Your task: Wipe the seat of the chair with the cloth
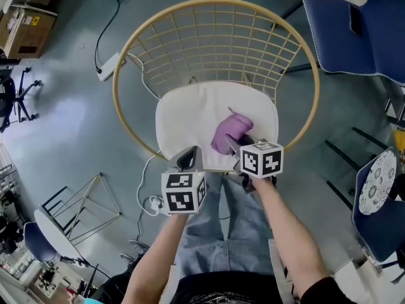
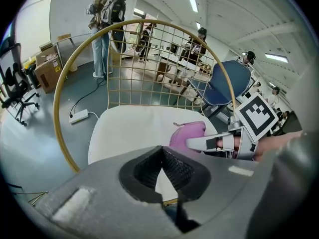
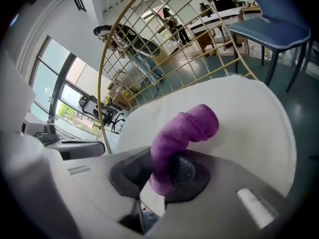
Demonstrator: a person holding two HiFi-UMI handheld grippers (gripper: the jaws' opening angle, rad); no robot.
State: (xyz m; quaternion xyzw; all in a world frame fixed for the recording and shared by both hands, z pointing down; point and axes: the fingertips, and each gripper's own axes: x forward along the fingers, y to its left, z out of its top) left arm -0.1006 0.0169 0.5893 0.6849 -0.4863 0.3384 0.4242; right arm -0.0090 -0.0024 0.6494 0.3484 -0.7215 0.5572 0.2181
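The chair has a gold wire back (image 1: 215, 40) and a white round seat (image 1: 183, 116). A purple cloth (image 1: 229, 133) lies bunched on the seat's front right part. My right gripper (image 1: 233, 144) is shut on the cloth's near end; in the right gripper view the cloth (image 3: 187, 128) rises from between the jaws (image 3: 167, 171) and curls over the seat (image 3: 249, 108). My left gripper (image 1: 190, 158) hovers at the seat's front edge, left of the cloth, shut and empty. In the left gripper view the left gripper (image 2: 162, 158) has its pads together, with the cloth (image 2: 187, 134) off to the right.
Blue chairs (image 1: 354, 27) stand at the right and far right. A power strip (image 1: 109, 66) with cables lies on the floor left of the chair. A cardboard box (image 1: 25, 29) and a folded metal rack (image 1: 85, 204) are at the left. People stand beyond the chair back (image 2: 104, 19).
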